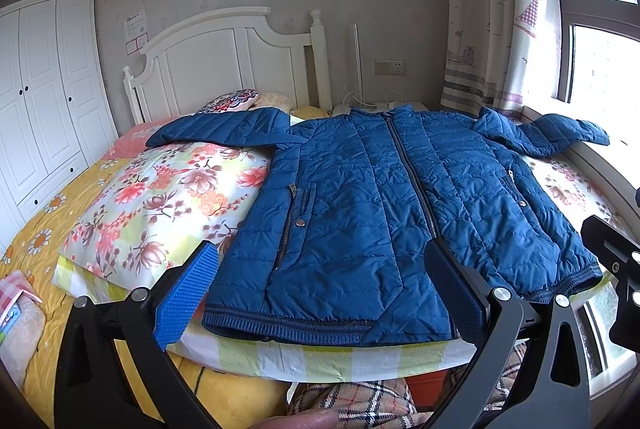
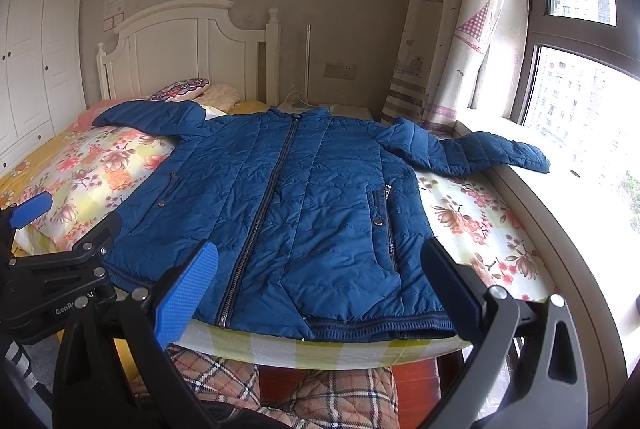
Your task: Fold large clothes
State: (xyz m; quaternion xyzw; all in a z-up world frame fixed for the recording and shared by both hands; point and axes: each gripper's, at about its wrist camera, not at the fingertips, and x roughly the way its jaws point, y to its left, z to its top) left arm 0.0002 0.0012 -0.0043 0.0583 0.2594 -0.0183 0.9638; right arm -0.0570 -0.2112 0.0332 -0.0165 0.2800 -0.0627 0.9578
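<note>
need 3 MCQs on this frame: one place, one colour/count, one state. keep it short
1. Where does the sleeve on the window side of the blue quilted zip jacket end?
A. on the windowsill
B. tucked under the jacket
C. on the floor

2. What colour are the ribbed pads on the fingers of both grippers?
A. red
B. blue
C. green

3. What state is the jacket's front zip in?
A. closed up the front
B. fully open
C. torn off

Answers:
1 A: the cuff of that sleeve lies over the pale windowsill.
2 B: blue pads show on the left gripper and the right gripper, both open and empty.
3 A: the zip runs shut from hem to collar.
</note>
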